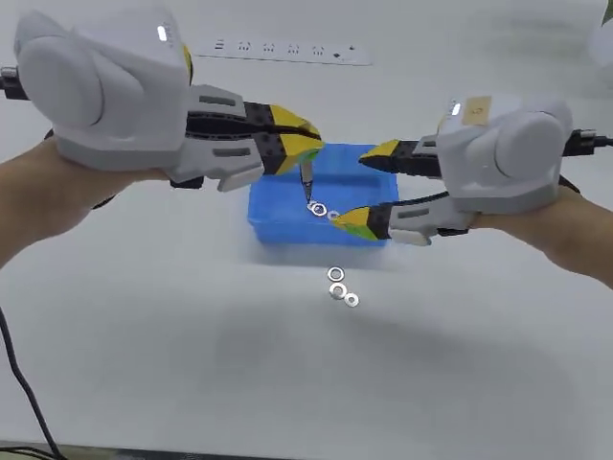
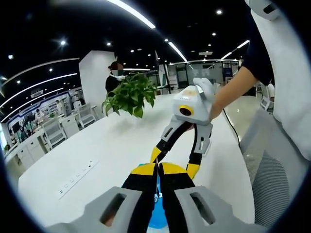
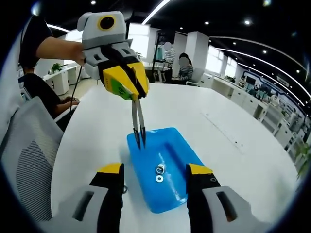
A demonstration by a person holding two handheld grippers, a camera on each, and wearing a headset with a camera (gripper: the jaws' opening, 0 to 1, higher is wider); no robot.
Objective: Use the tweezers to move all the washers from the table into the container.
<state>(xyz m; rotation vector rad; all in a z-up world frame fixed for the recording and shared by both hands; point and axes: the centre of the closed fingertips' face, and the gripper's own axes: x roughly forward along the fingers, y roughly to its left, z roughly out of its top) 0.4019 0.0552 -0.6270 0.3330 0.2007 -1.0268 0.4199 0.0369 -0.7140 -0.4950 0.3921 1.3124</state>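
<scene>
A blue container [image 1: 287, 216] sits mid-table and holds two washers [image 1: 318, 209]. Three more washers [image 1: 337, 287] lie on the white table just in front of it. My left gripper [image 1: 308, 142] is shut on metal tweezers [image 1: 306, 182], which point down into the container with their tips close to the washers inside. In the right gripper view the tweezers [image 3: 138, 124] hang over the container's [image 3: 170, 194] near-left edge; nothing is discernible between their tips. My right gripper [image 1: 356, 189] stands open at the container's right end, holding nothing.
A white power strip [image 1: 287, 50] lies at the table's far edge. A potted plant [image 2: 131, 94] stands further along the table. A mesh chair [image 3: 29, 160] is beside the table. A black cable [image 1: 19, 383] runs at the front left.
</scene>
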